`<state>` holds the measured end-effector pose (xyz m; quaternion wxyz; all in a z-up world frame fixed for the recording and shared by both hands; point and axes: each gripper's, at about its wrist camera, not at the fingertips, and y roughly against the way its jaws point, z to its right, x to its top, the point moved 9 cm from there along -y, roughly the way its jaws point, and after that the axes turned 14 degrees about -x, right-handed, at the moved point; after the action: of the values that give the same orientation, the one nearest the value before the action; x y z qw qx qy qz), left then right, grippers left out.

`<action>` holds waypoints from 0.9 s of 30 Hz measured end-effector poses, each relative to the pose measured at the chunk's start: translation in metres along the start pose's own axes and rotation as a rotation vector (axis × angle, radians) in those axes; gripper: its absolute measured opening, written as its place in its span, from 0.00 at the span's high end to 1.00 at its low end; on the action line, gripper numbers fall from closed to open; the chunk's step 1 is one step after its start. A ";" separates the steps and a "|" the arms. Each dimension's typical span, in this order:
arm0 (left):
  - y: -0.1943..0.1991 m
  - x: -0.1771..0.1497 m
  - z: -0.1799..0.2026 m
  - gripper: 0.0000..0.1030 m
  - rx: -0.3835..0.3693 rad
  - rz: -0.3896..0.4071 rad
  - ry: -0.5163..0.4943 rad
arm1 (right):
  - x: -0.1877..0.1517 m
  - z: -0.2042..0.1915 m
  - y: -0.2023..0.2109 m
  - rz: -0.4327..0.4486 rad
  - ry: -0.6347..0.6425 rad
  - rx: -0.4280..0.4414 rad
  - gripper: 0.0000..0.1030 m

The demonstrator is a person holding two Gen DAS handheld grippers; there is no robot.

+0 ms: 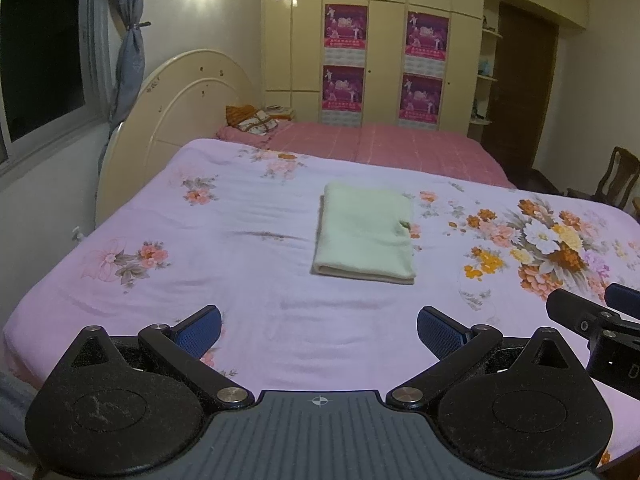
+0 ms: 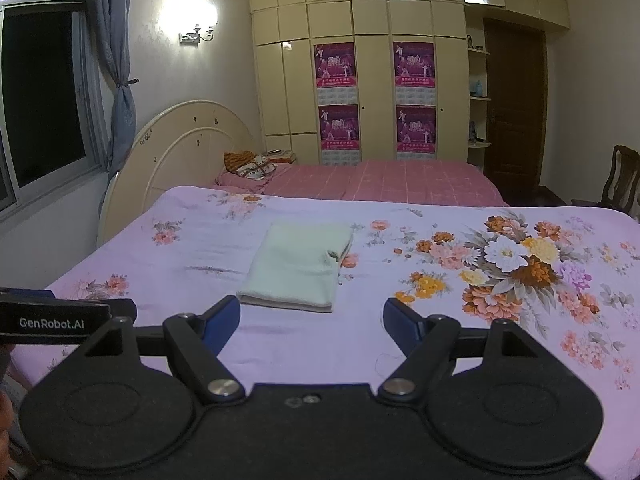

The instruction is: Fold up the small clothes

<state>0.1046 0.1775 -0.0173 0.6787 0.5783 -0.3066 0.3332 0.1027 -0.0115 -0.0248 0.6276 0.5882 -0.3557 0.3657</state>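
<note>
A pale green folded cloth [image 1: 365, 236] lies flat on the floral bedsheet [image 1: 200, 264]. Both the left gripper [image 1: 319, 330] and right gripper [image 2: 312, 320] hover near it, jaws spread, holding nothing.

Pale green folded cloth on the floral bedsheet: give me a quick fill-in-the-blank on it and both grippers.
1. The pale green folded cloth lies on the lilac floral ____.
2. The left gripper has its jaws ____, nothing between them.
3. The right gripper holds ____.
4. Behind the lilac bed stands a bed with a ____ checked cover.

Missing: bedsheet; open; nothing; pink
</note>
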 end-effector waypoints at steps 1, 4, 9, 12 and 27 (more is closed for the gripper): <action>0.000 0.001 0.001 0.00 0.001 0.001 -0.001 | 0.000 0.000 0.000 0.001 0.000 -0.001 0.24; 0.000 0.001 0.004 0.00 -0.001 0.001 -0.004 | 0.001 0.002 0.000 0.000 -0.001 -0.001 0.24; -0.003 0.001 0.009 0.00 -0.005 -0.002 -0.013 | 0.000 0.003 -0.001 -0.003 -0.004 -0.003 0.24; -0.005 0.002 0.011 0.00 -0.009 -0.004 -0.014 | 0.000 0.006 -0.003 -0.007 -0.004 -0.007 0.24; -0.016 0.001 0.025 0.00 -0.061 0.009 -0.044 | -0.003 0.008 -0.015 -0.031 -0.009 -0.008 0.24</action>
<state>0.1178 0.1513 -0.0222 0.6875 0.5630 -0.3344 0.3139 0.1144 -0.0202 -0.0343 0.6338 0.5926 -0.3510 0.3520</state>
